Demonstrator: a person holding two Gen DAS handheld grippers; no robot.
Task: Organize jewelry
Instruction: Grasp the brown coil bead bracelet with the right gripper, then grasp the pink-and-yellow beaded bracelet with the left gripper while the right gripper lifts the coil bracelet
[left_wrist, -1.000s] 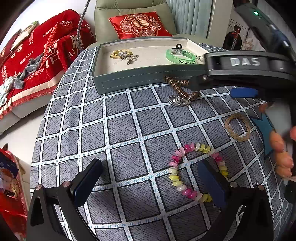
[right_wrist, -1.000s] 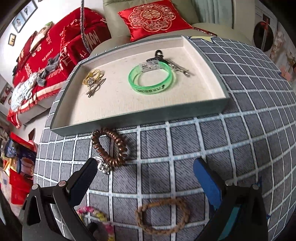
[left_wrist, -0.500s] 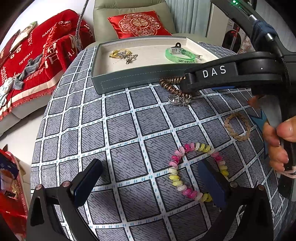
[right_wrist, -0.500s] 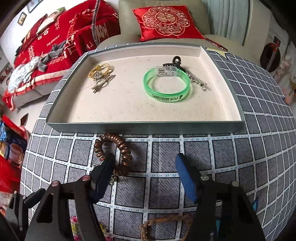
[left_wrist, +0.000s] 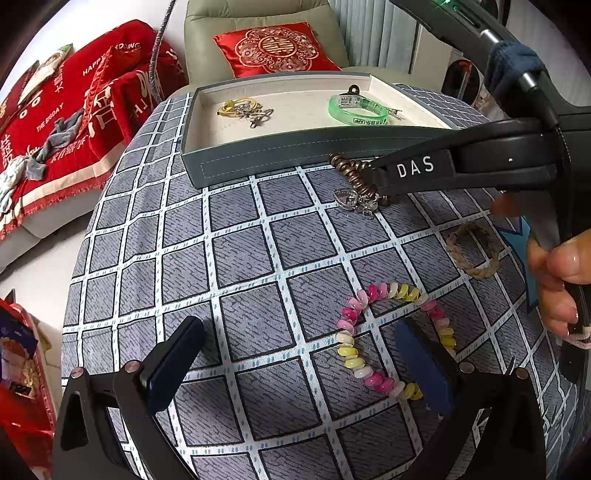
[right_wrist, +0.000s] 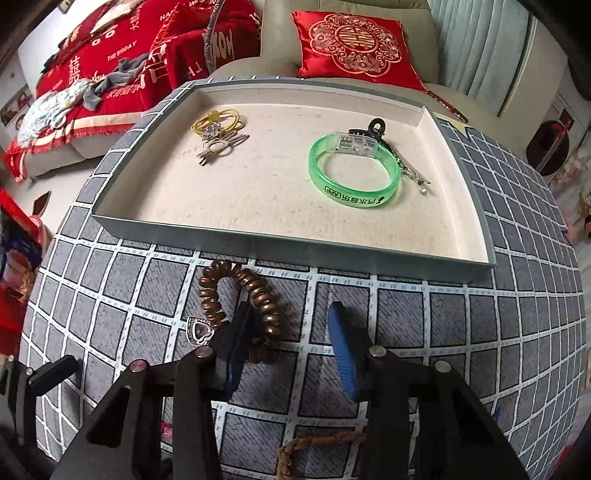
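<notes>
A grey tray (right_wrist: 280, 249) with a cream floor holds a green bangle (right_wrist: 354, 171), a gold hair tie with clips (right_wrist: 218, 127) and a black clip. In front of it a brown spiral hair tie (right_wrist: 258, 295) with a heart charm (right_wrist: 199, 330) lies on the checked cloth. My right gripper (right_wrist: 291, 325) is open, its left finger inside the hair tie's loop, its right finger outside to the right; it also shows in the left wrist view (left_wrist: 384, 181). My left gripper (left_wrist: 299, 343) is open over a pink-and-yellow spiral tie (left_wrist: 391, 332).
A braided tan bracelet (left_wrist: 472, 251) lies at the right of the table (left_wrist: 240, 251); it also shows in the right wrist view (right_wrist: 317, 443). Behind the table stand a chair with a red cushion (right_wrist: 354, 40) and a sofa with red blankets (left_wrist: 74, 110).
My right gripper has moved forward and left to the brown spiral hair tie and its fingers have narrowed. The left gripper has not moved.
</notes>
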